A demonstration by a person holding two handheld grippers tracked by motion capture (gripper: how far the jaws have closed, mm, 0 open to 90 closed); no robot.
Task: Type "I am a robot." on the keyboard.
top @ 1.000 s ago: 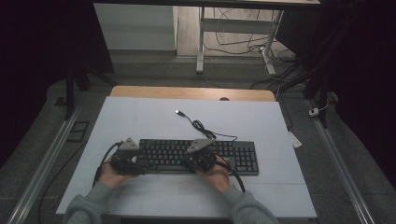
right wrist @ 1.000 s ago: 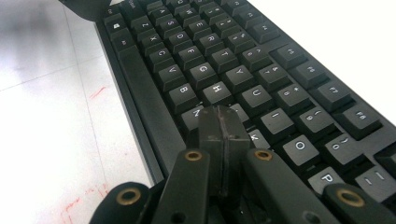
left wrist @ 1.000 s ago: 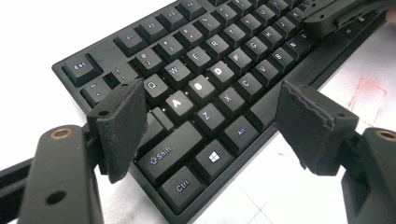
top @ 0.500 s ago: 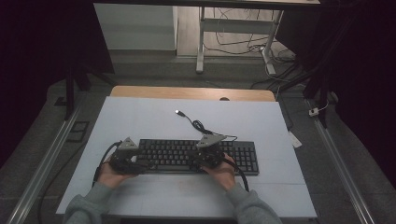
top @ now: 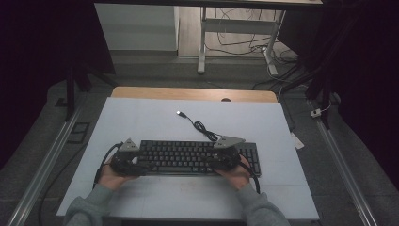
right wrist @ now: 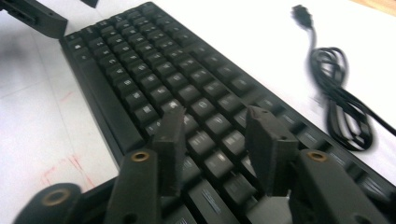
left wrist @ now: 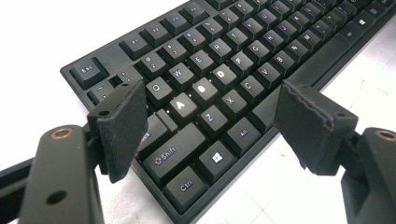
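Black keyboard [top: 197, 157] lying flat on the white counter [top: 141, 122], just ahead of both hands.

Left tool [left wrist: 210, 121] released, jaws spread wide, nothing between the pads; poised over the keyboard's left end, with the A, S, Z and X keys seen in the gap, Shift and Ctrl close below, the front edge of the keyboard running under the jaw at the right of the left gripper view.

Right tool [right wrist: 217, 140] also released, jaws just now opening, parted over the keys with nothing gripped; low above the keyboard's right part, keys directly beneath the pads. Touching or hovering: cannot tell.

Coiled black cable [right wrist: 341, 93] on the counter beyond the right tool, past the keyboard's far edge, plug [top: 180, 113] at its far end.
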